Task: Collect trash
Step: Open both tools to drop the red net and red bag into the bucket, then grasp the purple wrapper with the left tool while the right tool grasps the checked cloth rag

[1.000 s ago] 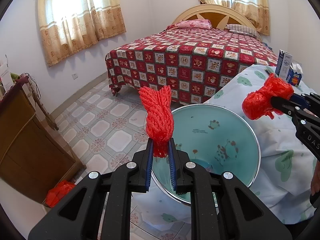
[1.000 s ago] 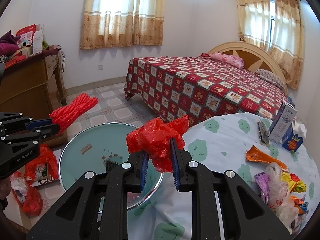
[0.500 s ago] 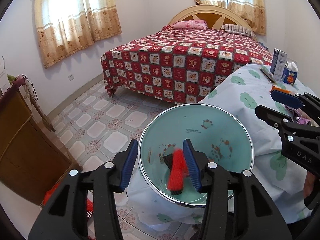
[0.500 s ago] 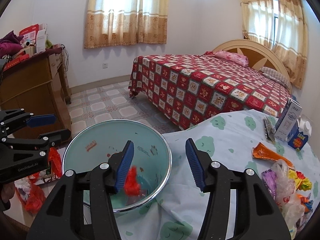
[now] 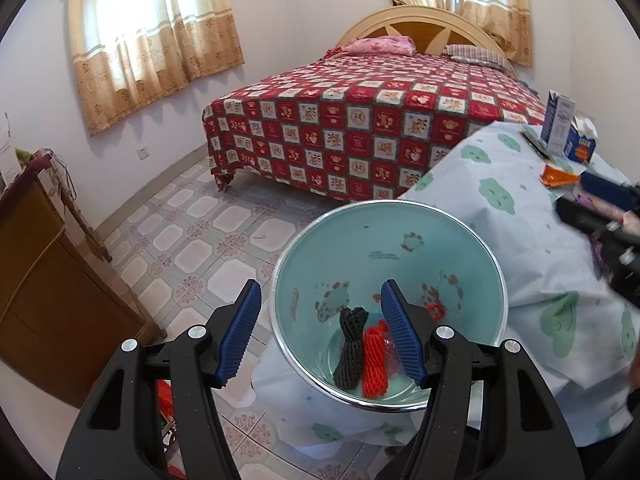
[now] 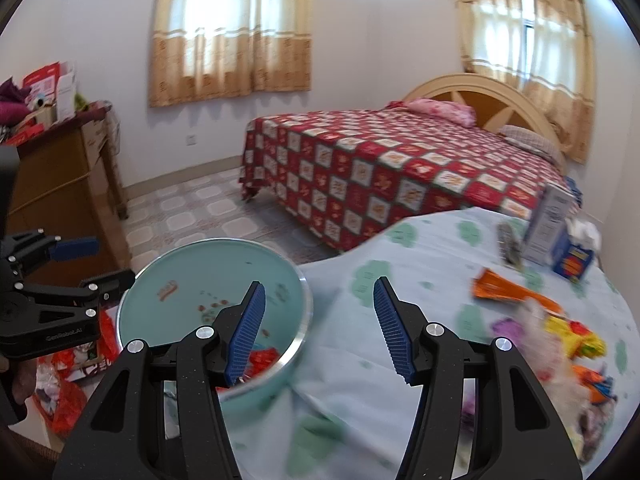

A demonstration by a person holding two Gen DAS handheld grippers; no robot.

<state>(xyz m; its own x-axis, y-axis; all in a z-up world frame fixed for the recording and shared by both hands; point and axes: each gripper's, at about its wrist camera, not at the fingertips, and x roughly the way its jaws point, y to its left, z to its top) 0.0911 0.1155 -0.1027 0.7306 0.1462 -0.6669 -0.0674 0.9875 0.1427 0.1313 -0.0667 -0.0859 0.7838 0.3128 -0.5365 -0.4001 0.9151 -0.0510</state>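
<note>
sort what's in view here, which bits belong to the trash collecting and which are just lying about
Job:
- teal basin
- red net and black net in it
- orange wrapper
- wrapper pile

Lying about:
- bed
- wooden cabinet
- milk carton

Checkered bed (image 5: 372, 128), curtained window (image 5: 148, 36), tiled floor (image 5: 224, 236), wooden cabinet (image 5: 44, 280)

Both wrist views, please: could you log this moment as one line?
left gripper: open, empty | right gripper: open, empty | teal basin: red mesh bundle, black mesh bundle inside | orange wrapper: on table
</note>
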